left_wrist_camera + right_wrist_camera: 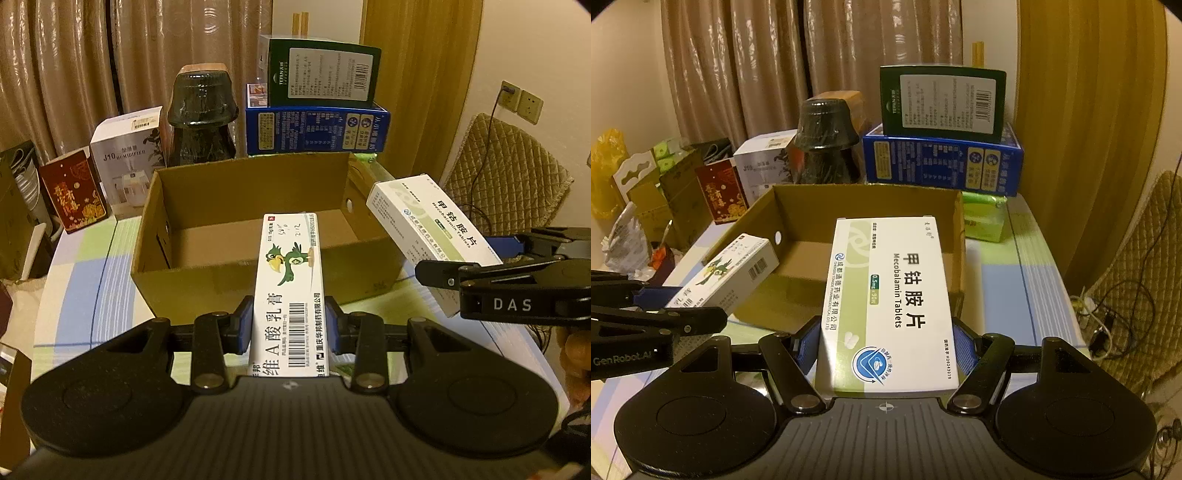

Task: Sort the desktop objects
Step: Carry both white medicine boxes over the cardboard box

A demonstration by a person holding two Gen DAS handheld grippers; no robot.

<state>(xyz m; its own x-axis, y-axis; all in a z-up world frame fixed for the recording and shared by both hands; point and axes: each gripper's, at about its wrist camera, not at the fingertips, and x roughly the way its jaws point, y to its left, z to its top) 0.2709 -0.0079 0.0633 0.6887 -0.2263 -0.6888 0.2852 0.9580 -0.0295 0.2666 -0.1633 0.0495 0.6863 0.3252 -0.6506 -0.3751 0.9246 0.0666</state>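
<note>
Left gripper (pixel 289 325): a narrow ointment box (pixel 289 291) is being clamped, held over the near wall of the cardboard box (pixel 236 275).
Right gripper (pixel 886 343): a tablet box (pixel 888 306) is being clamped, held over the same wall, right of the ointment box.

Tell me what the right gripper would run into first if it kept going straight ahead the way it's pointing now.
Probably the cardboard box. The right gripper, its jaws shut on the Mecobalamin tablet box, points at the box's open top, so the pack's front end would likely pass over the near wall and meet the far wall; depth is uncertain.
</note>
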